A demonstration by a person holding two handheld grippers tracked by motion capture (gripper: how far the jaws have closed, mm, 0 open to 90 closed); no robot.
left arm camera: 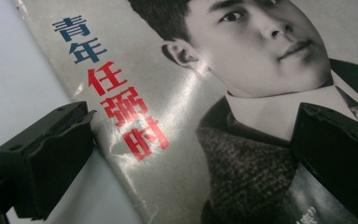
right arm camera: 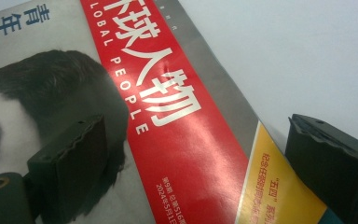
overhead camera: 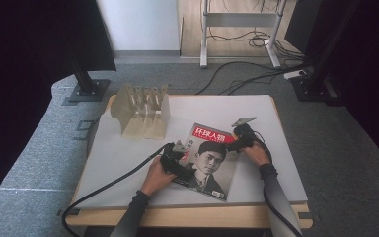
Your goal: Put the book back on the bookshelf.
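Note:
A magazine [overhead camera: 212, 159] lies flat on the white table, with a red title band at its top and a black-and-white portrait on its cover. My left gripper [overhead camera: 187, 171] is low over its left edge and stands open. In the left gripper view, one jaw is over the bare table and the other over the cover [left arm camera: 177, 93], with the left gripper [left arm camera: 196, 126] holding nothing. My right gripper [overhead camera: 230, 145] is open at the magazine's top right corner. In the right gripper view, the right gripper [right arm camera: 198, 130] spans the red band of the magazine [right arm camera: 168, 93].
A beige slotted wooden rack [overhead camera: 143, 112] stands at the back left of the table [overhead camera: 123, 158]. Black cables trail from both grippers off the front edge. Black stand bases and loose cables sit on the grey floor behind the table.

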